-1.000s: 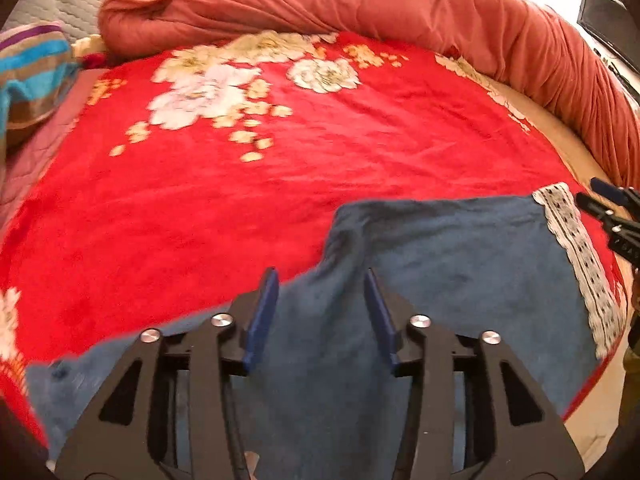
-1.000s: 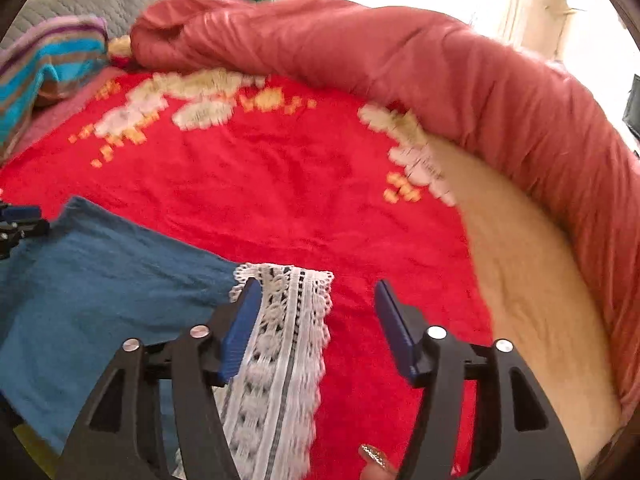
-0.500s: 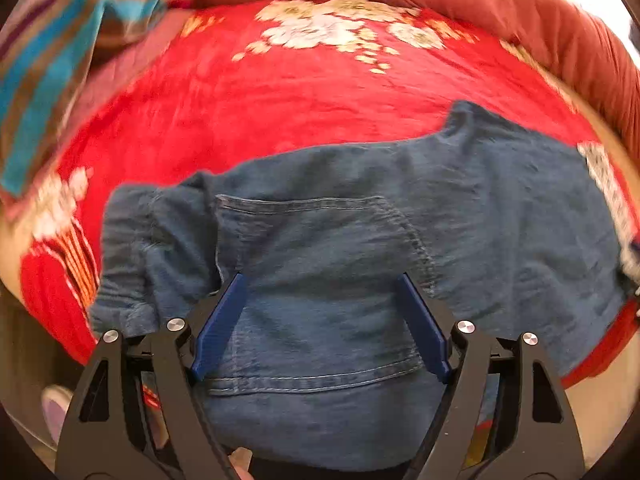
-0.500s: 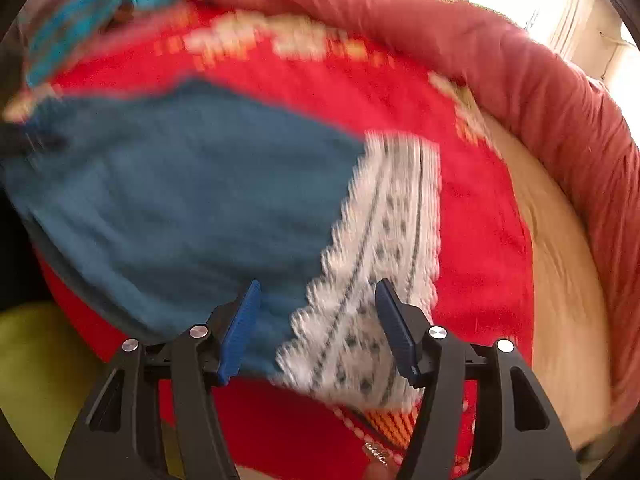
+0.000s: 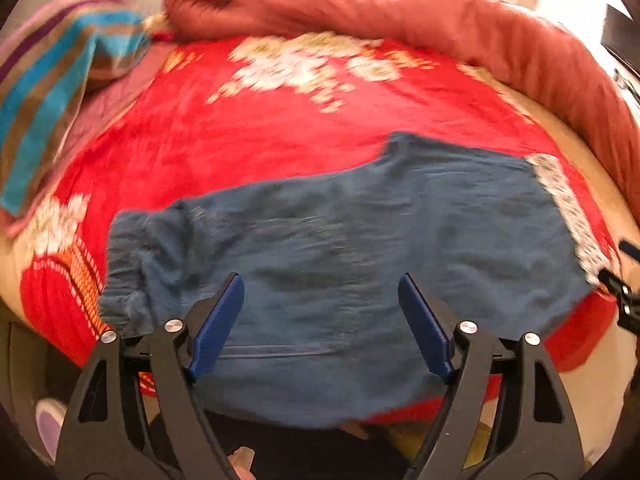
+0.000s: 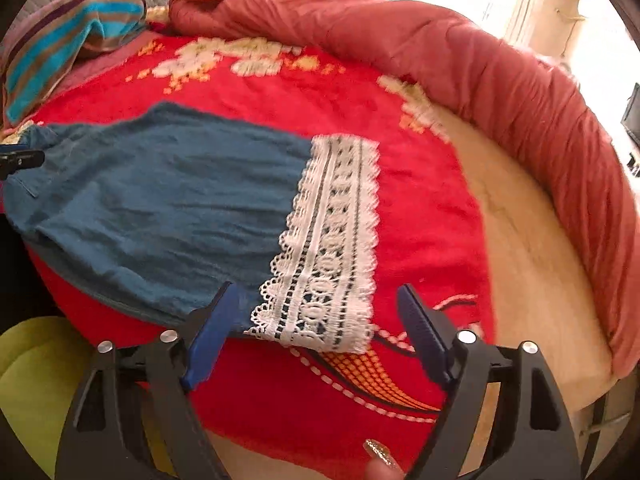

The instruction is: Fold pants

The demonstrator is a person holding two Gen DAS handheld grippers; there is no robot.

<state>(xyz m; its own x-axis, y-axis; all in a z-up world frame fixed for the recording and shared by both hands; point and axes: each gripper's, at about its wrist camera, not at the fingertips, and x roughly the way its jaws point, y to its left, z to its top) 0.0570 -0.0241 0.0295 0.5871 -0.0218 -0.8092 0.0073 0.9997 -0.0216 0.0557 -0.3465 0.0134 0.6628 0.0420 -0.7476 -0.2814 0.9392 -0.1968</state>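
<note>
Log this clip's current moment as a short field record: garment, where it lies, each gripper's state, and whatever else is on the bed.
garment: blue pants, spread flat, white lace cuff at the right end
surface: red floral blanket
left gripper: open, over the waist end, holding nothing
right gripper: open, over the lace cuff, holding nothing
also present: rolled red quilt along the far edge, striped pillow far left
</note>
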